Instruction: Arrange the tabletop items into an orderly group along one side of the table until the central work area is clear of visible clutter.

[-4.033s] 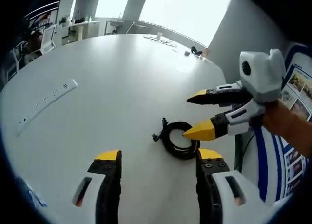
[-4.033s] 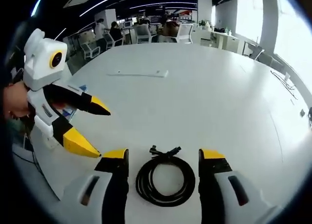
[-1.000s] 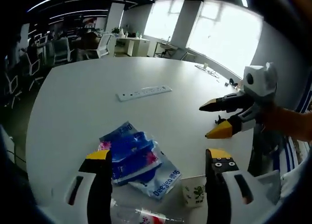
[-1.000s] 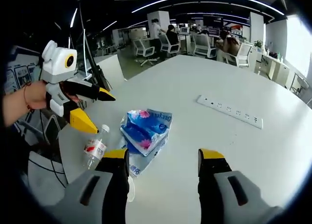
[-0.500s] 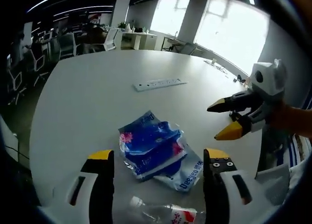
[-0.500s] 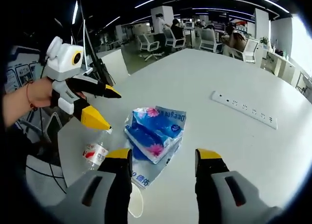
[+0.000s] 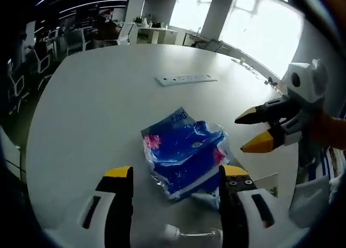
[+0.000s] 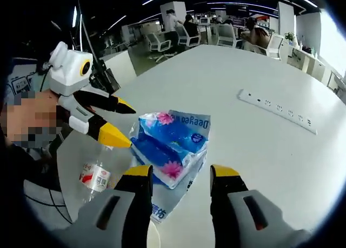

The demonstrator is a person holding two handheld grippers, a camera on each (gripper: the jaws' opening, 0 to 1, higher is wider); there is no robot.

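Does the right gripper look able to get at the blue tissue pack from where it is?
Probably yes. The right gripper is open, and the blue tissue pack lies on the white table just ahead of its jaws with nothing between. The left gripper hangs off to one side, clear of the approach.

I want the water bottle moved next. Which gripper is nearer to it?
Left. The left gripper hangs open just above and beside the water bottle at the table's edge. The right gripper is open past the blue tissue pack, farther off.
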